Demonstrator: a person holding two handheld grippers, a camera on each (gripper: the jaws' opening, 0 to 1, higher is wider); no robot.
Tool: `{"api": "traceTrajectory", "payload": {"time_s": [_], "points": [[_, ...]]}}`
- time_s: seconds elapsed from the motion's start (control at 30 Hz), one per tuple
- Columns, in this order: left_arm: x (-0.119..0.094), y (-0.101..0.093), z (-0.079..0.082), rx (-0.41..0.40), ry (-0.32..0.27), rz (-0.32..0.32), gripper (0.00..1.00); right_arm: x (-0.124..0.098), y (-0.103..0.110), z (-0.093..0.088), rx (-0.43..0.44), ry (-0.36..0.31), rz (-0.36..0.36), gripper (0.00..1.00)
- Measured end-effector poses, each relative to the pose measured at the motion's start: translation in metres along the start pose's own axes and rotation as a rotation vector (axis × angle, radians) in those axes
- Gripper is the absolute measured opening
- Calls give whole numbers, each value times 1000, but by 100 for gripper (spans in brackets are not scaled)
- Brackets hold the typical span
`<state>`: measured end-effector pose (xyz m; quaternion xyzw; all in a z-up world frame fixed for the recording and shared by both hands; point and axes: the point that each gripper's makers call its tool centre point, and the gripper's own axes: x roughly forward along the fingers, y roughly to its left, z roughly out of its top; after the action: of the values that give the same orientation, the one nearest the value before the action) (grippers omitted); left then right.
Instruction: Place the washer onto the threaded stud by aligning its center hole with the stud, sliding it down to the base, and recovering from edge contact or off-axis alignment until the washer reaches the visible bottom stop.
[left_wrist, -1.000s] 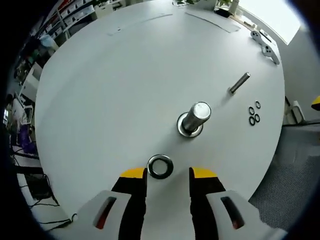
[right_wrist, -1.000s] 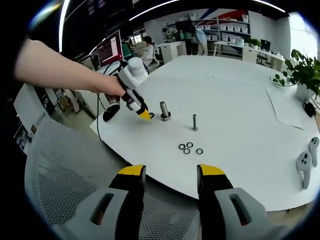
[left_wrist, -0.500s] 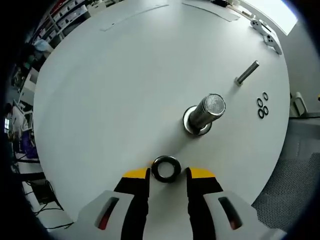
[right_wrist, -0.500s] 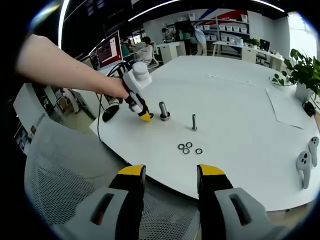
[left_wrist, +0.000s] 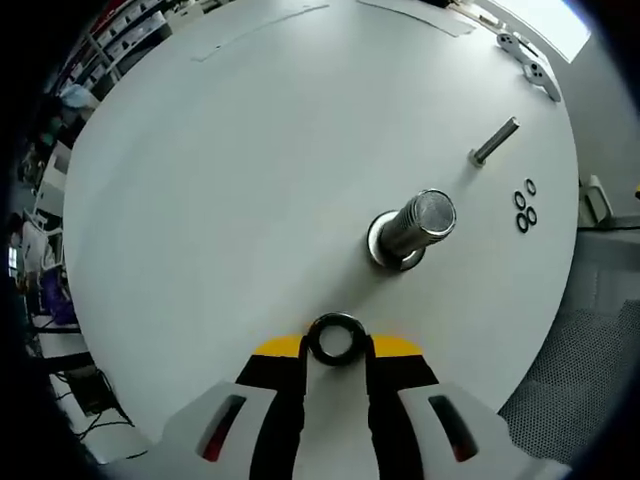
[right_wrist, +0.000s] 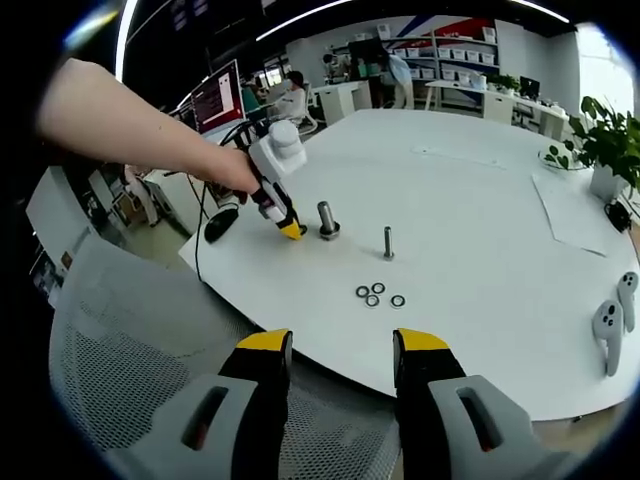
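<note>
The left gripper (left_wrist: 336, 352) has its yellow-tipped jaws drawn in on either side of the washer (left_wrist: 337, 339), which lies flat on the white table (left_wrist: 220, 190) right at the jaw tips; they look to be touching its rim, though from this angle I cannot be sure the grip is firm rather than merely bracketing it. The threaded stud (left_wrist: 412, 228) stands upright just ahead of the gripper and a little to its right, on its wide base flange. The main risk is a thin ring pinched only at its edge: if the jaws catch it high or unevenly, it could tip, snap out sideways and skid across the smooth table. If it lifts tilted, its hole may meet the stud's top off-axis and hang on the threads rather than slide to the flange. A sideways nudge could also topple the free-standing stud. Farther ahead and to the right lie a slimmer bolt (left_wrist: 494, 141) and three small rings (left_wrist: 524, 207), well apart from the work. The right gripper (right_wrist: 333, 352) hangs off the table edge, jaws spread with nothing between them.
</note>
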<state>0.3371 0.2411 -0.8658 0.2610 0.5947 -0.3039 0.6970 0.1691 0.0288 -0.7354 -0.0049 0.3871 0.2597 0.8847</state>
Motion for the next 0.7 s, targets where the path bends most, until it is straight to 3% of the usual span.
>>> {"api": "traceTrajectory", "payload": {"time_s": [0.17, 0.7], "points": [[0, 1, 0, -28, 38, 0, 21, 0, 1, 0, -2, 1, 2, 42], [2, -3, 0, -16, 55, -9, 29, 0, -1, 1, 6, -6, -3, 42]]}}
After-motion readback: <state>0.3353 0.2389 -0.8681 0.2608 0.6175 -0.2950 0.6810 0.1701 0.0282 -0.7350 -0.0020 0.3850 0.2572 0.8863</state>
